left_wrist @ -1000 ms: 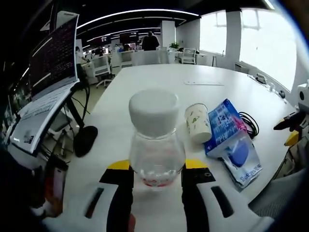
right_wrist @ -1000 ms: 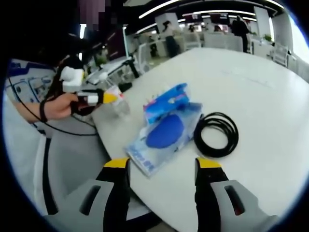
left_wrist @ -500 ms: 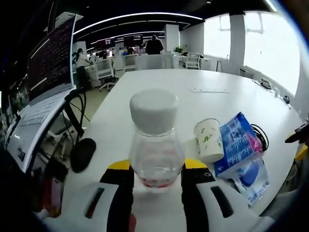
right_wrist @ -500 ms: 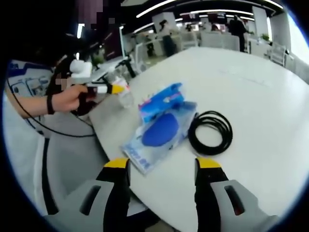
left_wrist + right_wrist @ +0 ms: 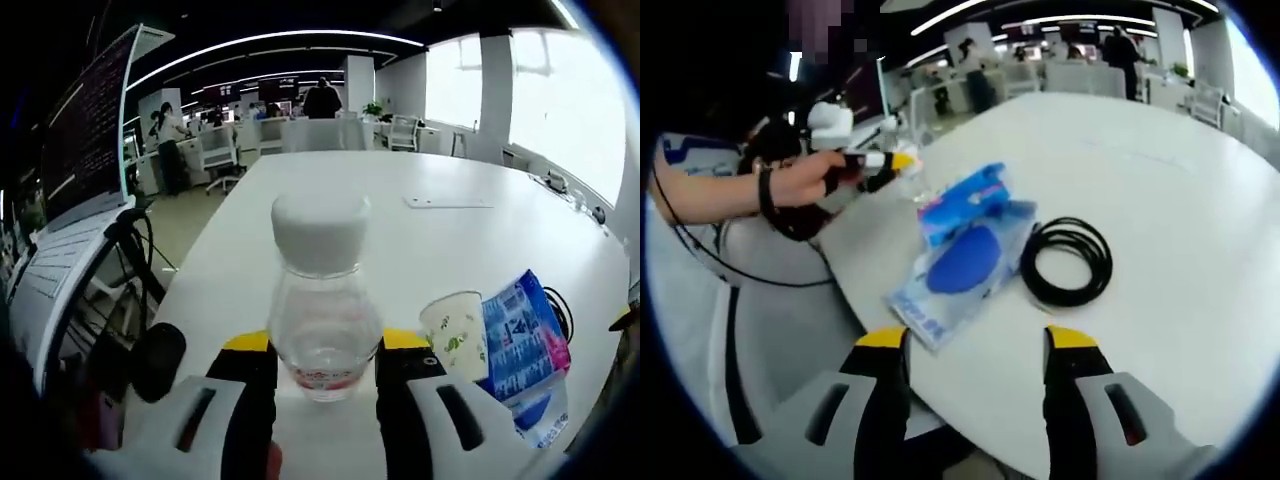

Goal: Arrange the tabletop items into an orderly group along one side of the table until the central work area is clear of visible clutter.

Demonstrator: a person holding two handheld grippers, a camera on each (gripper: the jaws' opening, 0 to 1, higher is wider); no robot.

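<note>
Left gripper (image 5: 322, 365) clamping clear bottle (image 5: 322, 300), carrying it above table (image 5: 400, 230) near edge. Right gripper (image 5: 975, 345) hovering, jaws wide apart, holding nothing. Paper cup (image 5: 455, 335), blue packet (image 5: 965, 255), black cable coil (image 5: 1068, 262) lying grouped nearby. Judging task partway: bottle unplaced.
</note>
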